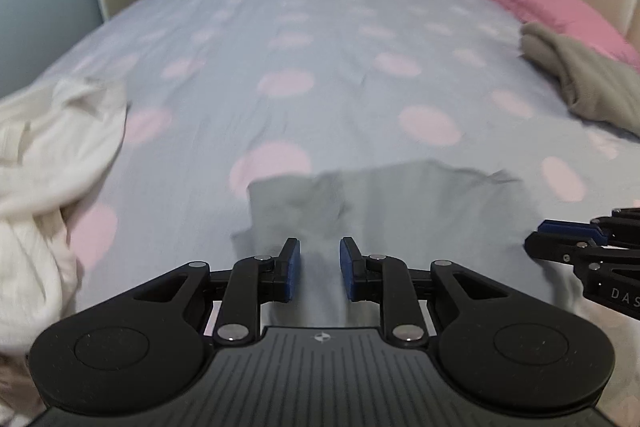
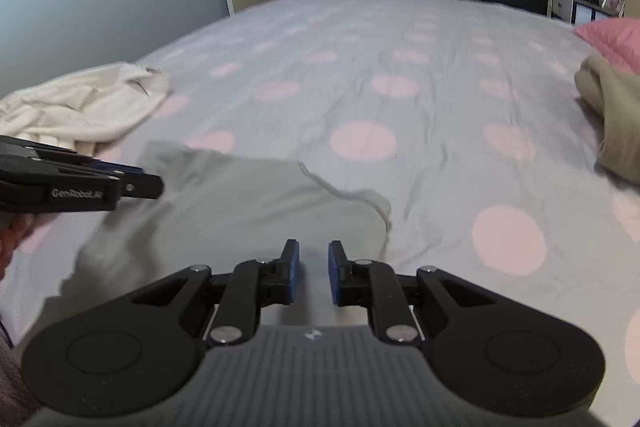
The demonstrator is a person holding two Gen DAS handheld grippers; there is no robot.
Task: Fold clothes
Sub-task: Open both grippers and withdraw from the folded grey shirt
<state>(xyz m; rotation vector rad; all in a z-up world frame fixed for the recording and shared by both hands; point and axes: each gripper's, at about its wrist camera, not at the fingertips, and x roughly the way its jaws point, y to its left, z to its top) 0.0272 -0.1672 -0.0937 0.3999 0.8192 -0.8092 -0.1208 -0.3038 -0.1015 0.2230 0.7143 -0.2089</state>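
Note:
A light grey garment lies partly folded on the bed near its front edge; it also shows in the right wrist view. My left gripper hovers over the garment's near left part, jaws a little apart, nothing between them. My right gripper hovers over the garment's near right part, jaws a little apart and empty. The right gripper shows at the right edge of the left wrist view, and the left gripper at the left of the right wrist view.
The bed cover is grey with pink dots. A crumpled white garment lies at the left, also seen in the right wrist view. A folded beige garment and a pink pillow lie at the right.

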